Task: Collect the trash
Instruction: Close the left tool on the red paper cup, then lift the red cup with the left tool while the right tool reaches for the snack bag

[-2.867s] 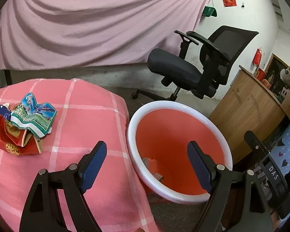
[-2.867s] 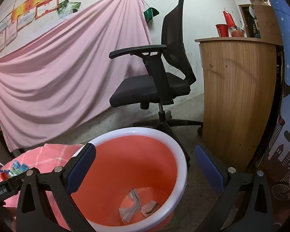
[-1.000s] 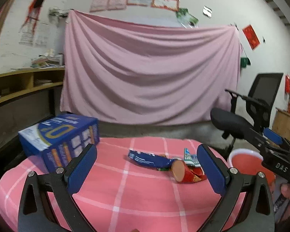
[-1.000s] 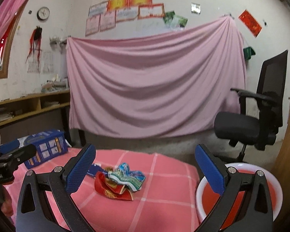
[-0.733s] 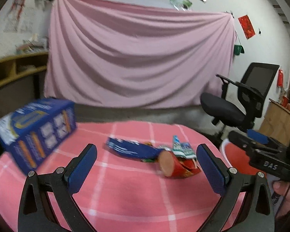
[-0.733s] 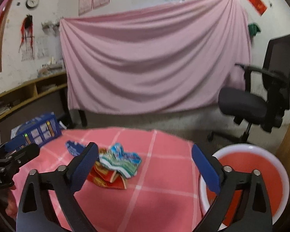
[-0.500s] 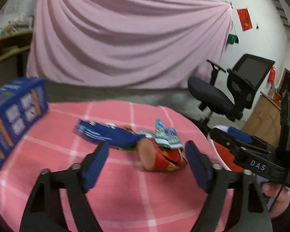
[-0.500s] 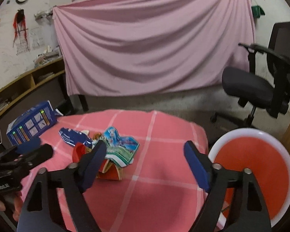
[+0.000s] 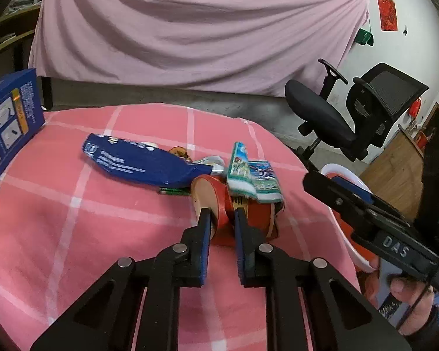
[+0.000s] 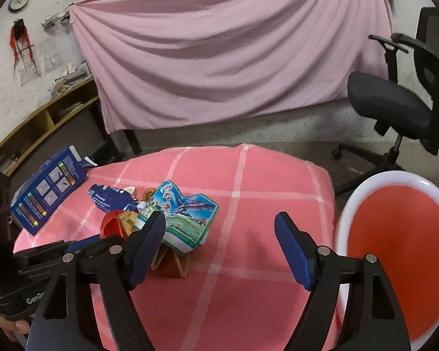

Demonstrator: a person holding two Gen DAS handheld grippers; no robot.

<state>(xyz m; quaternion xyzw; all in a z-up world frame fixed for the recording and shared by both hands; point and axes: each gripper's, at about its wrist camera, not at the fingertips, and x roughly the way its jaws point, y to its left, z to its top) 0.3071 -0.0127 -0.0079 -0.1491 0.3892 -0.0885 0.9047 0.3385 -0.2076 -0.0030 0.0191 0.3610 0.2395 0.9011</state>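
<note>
Left tongs (image 9: pixel 221 215) pinching red wrapper (image 9: pixel 219 201), right tongs (image 10: pixel 219 228) spread

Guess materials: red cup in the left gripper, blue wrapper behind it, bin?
Red cup: likely paper, glossy red print outside, matte tan inside; its wall dents between the left gripper fingers. Blue wrapper: probably plastic film, shiny and crinkled flat. Bin: looks like moulded plastic, smooth orange inside with a white rim.
</note>
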